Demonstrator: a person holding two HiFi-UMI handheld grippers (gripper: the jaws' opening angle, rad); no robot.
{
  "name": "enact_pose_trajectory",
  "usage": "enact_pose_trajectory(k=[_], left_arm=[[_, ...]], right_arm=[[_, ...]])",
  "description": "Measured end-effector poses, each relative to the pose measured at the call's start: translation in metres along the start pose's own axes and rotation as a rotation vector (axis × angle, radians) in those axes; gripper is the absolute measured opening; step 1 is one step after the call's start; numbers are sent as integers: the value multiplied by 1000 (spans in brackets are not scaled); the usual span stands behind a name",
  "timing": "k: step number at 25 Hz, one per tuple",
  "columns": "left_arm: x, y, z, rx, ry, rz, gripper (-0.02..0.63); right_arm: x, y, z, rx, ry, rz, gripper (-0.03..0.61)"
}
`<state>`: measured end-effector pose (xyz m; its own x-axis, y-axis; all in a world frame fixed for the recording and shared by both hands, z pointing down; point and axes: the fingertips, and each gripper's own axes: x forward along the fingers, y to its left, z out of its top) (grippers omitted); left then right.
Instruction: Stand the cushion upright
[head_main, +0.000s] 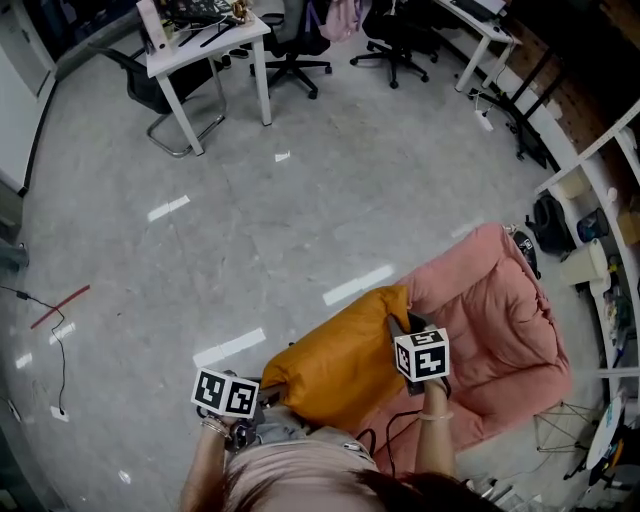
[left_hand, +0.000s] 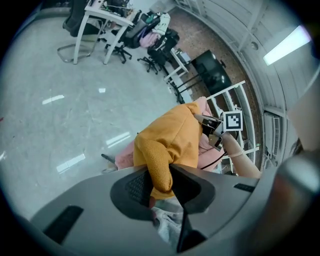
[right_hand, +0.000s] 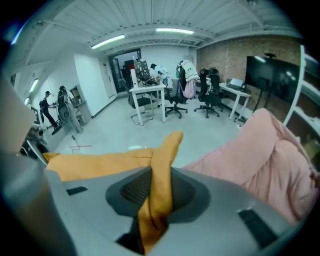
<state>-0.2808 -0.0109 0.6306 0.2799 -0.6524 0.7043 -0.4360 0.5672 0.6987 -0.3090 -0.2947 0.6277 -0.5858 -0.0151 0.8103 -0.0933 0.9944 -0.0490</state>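
Observation:
An orange cushion (head_main: 335, 360) lies tilted across the front edge of a pink padded floor chair (head_main: 500, 320), just in front of me. My left gripper (head_main: 265, 393) is shut on the cushion's near left corner; in the left gripper view the orange fabric (left_hand: 175, 140) is pinched between the pads (left_hand: 160, 182). My right gripper (head_main: 398, 328) is shut on the cushion's upper right corner, where a fold of orange cloth (right_hand: 100, 162) is clamped between its jaws (right_hand: 157, 192). From the left gripper view, the right gripper (left_hand: 210, 125) shows on the cushion's far side.
Grey polished floor stretches ahead. A white desk (head_main: 200, 40) and office chairs (head_main: 295, 45) stand at the back. White shelving (head_main: 600, 250) runs along the right wall. A cable (head_main: 55, 350) and a red strip (head_main: 60, 305) lie on the floor at left.

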Motion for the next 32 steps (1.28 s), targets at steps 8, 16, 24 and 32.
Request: enact_pose_trajectory(k=[8,16,24,32], left_arm=[[0,-8,-15,67,38,19,94],[-2,-11,-39,114,24,59,91],[-8,-20,-63,182,-3,81,84],[-9,-32,-81,251,-32,93,81]], right_arm=[[-24,4,-11,2,-47,-55,97],[-55,14,-29,8,-96,-92,95],[-97,25,-52,42,-150,-164,95],[-144,30,-86,107,-198,-243,94]])
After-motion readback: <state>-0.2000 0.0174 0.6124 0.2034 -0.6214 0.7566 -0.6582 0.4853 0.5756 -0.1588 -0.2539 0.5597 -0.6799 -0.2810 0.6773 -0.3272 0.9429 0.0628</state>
